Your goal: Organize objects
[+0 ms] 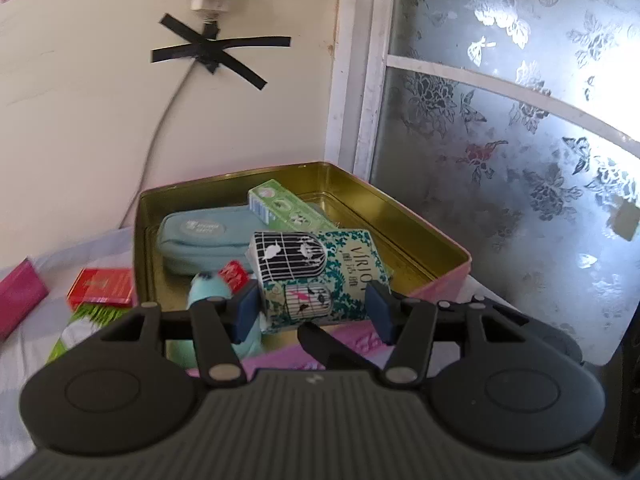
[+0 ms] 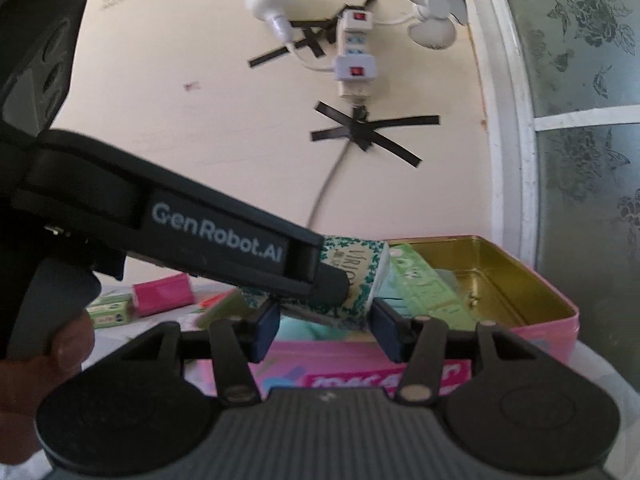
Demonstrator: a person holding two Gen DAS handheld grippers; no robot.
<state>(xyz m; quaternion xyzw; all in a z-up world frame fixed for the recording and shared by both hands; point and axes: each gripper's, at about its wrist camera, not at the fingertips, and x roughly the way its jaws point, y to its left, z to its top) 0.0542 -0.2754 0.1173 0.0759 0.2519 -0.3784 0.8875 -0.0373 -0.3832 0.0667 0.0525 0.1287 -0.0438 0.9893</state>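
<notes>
Left gripper [image 1: 314, 308] sits nearest the lens, blue pads clamped on both sides of a green-and-white floral tissue pack w/ birdcage print [image 1: 316, 276], held above the near wall of the pink rectangular tin w/ gold inside [image 1: 428, 236]. Inside the tin: teal zip pouch [image 1: 200, 236] by the far-left corner, light-green carton [image 1: 288, 206] toward the far wall. Right gripper [image 2: 326, 334] is spread wide, nothing between its pads, near the tin's near wall. Red box [image 1: 102, 286] lies left of the tin.
</notes>
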